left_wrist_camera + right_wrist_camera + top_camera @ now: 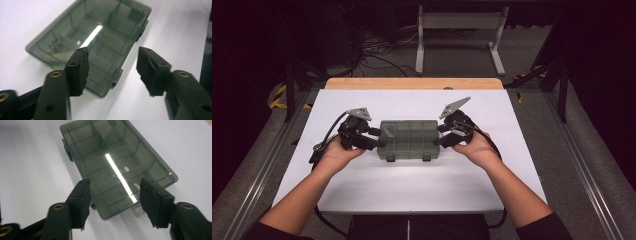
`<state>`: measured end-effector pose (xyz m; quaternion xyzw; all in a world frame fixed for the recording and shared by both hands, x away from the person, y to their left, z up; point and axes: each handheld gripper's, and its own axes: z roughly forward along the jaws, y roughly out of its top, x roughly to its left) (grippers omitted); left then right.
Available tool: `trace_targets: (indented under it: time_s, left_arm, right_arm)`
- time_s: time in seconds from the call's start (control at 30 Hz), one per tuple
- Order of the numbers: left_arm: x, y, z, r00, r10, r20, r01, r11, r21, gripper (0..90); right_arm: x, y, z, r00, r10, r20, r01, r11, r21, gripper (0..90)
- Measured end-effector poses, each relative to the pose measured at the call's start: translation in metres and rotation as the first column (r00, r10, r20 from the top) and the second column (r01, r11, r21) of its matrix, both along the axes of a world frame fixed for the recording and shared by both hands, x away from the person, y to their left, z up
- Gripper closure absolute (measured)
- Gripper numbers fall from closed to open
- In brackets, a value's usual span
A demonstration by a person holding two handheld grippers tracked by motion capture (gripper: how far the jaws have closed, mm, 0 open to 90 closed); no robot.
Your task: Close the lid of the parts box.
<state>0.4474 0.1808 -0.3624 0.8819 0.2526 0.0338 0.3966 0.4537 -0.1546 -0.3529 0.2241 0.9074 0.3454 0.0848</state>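
A smoky grey-green compartment box with its clear lid down lies flat in the middle of the white table top. Two latches show on its front side. My left gripper sits at the box's left end, my right gripper at its right end. In the left gripper view the box lies ahead; the gripper is open, one jaw over the box's near corner, the other over bare table. In the right gripper view the open gripper straddles the near end of the box without pressing it.
A wooden strip runs along the table's far edge. Beyond it a grey metal stand and loose cables are on the floor. Metal rails flank the table on both sides.
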Motion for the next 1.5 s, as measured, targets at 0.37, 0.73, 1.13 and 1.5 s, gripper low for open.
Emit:
trace_targets:
  time_s: [0.37,0.73,1.13,1.5]
  left_arm:
    - [-0.022,0.018,0.006,0.9938,0.043,0.103,-0.027,0.9879,-0.153,10.0]
    - [-0.046,0.039,-0.003,0.969,0.111,0.221,-0.041,0.9544,-0.296,0.8]
    - [-0.07,0.064,-0.02,0.9322,0.218,0.289,-0.089,0.9113,-0.402,0.9]
    - [-0.083,0.077,-0.04,0.8952,0.288,0.34,-0.123,0.8929,-0.433,0.4]
  right_arm:
    - [-0.021,-0.024,0.012,0.9932,-0.02,0.115,0.002,0.9878,0.155,10.0]
    - [-0.042,-0.05,0.013,0.967,-0.072,0.245,0.001,0.9607,0.278,0.0]
    - [-0.064,-0.081,0.001,0.9294,-0.137,0.343,-0.012,0.917,0.399,0.0]
    - [-0.081,-0.101,-0.023,0.9082,-0.203,0.366,0.021,0.8956,0.444,0.0]
